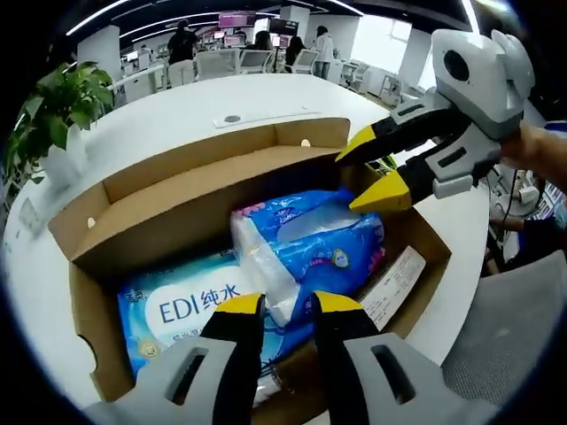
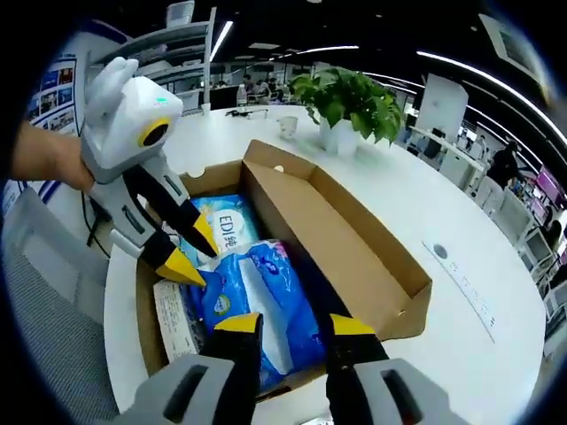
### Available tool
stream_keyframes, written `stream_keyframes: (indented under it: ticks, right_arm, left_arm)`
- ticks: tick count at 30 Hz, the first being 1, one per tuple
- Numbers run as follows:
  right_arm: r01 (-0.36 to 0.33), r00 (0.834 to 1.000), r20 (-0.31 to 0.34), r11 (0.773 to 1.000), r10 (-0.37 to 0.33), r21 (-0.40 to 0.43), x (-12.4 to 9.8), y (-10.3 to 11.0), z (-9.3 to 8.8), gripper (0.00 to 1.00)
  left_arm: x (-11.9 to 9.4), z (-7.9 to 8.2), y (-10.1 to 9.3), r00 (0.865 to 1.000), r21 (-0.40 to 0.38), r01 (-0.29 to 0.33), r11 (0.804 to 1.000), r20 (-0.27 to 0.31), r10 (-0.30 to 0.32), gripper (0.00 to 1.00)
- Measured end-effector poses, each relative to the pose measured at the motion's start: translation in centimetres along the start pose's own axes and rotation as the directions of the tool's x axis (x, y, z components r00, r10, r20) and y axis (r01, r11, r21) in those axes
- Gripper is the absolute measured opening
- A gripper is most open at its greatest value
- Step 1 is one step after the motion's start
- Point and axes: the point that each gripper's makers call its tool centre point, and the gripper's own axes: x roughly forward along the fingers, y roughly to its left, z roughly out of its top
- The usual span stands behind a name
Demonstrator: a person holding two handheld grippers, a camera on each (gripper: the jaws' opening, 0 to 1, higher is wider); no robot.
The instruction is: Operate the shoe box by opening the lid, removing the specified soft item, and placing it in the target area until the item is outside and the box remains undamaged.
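An open cardboard shoe box [image 1: 204, 190] [image 2: 354, 239] lies on a white table, its lid flap standing up along one long side. Inside, a soft blue-and-white plastic pack [image 1: 328, 248] [image 2: 257, 292] rests on a light-blue wipes pack printed "EDI" [image 1: 186, 310] [image 2: 226, 226]. My left gripper [image 1: 288, 305] [image 2: 193, 254] is open at one end of the box, its lower tip at the blue pack's edge. At the opposite end my right gripper [image 2: 294, 325] [image 1: 363, 177] is open too, jaws on either side of the pack's end without closing on it.
A white paper slip [image 1: 394, 288] [image 2: 173, 319] lies along the box's inner side. A potted plant [image 1: 62, 115] [image 2: 350, 106] and a white cup [image 2: 288, 127] stand on the table [image 1: 177, 115] [image 2: 461, 204]. A grey chair [image 1: 523, 336] [image 2: 44, 292] sits by the table edge. People stand far behind.
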Motion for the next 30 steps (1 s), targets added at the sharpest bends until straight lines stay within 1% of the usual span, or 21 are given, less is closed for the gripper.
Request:
stream_keyframes:
  ticks: [4, 8, 11, 14, 18, 25, 28, 30]
  right_arm:
    - [-0.015, 0.999, -0.031, 1.000, 0.014, -0.006, 1.1, 0.1, -0.3, 0.20]
    - [-0.029, 0.999, -0.044, 1.000, 0.029, -0.001, 1.9, 0.5, -0.4, 0.15]
    - [-0.026, 0.998, -0.052, 1.000, 0.026, 0.005, 2.2, 0.4, -0.5, 0.05]
    - [-0.028, 0.998, -0.058, 0.999, 0.029, 0.018, 2.4, 0.3, -0.7, 0.01]
    - [-0.024, 0.998, -0.059, 1.000, 0.025, 0.014, 2.3, 0.3, -0.8, 0.00]
    - [-0.016, 0.999, -0.050, 1.000, 0.017, 0.020, 2.2, 0.1, -0.7, 0.00]
    - [-0.010, 0.999, -0.042, 1.000, 0.011, 0.026, 2.0, 0.0, -0.6, 0.00]
    - [-0.011, 0.999, -0.039, 0.999, 0.012, 0.033, 1.9, 0.0, -0.5, 0.00]
  left_arm:
    - [0.2, -0.2, 0.0, 1.000, 0.003, 0.005, 1.000, -0.017, -0.005, 0.18]
    - [0.3, -0.3, 0.0, 1.000, 0.009, 0.009, 1.000, -0.030, -0.009, 0.17]
    - [0.3, -0.3, 0.2, 0.999, 0.006, 0.013, 1.000, -0.032, -0.013, 0.15]
    - [0.3, -0.3, 0.2, 0.999, -0.003, 0.019, 1.000, -0.033, -0.019, 0.13]
    - [0.3, -0.4, 0.3, 0.999, -0.017, 0.026, 1.000, -0.034, -0.027, 0.11]
    - [0.2, -0.5, 0.5, 0.999, -0.022, 0.017, 1.000, -0.039, -0.018, 0.04]
    - [0.0, -0.6, 0.6, 0.999, -0.039, 0.018, 0.999, -0.033, -0.019, 0.01]
    - [-0.1, -0.6, 0.6, 0.999, -0.037, 0.017, 0.999, -0.030, -0.018, 0.00]
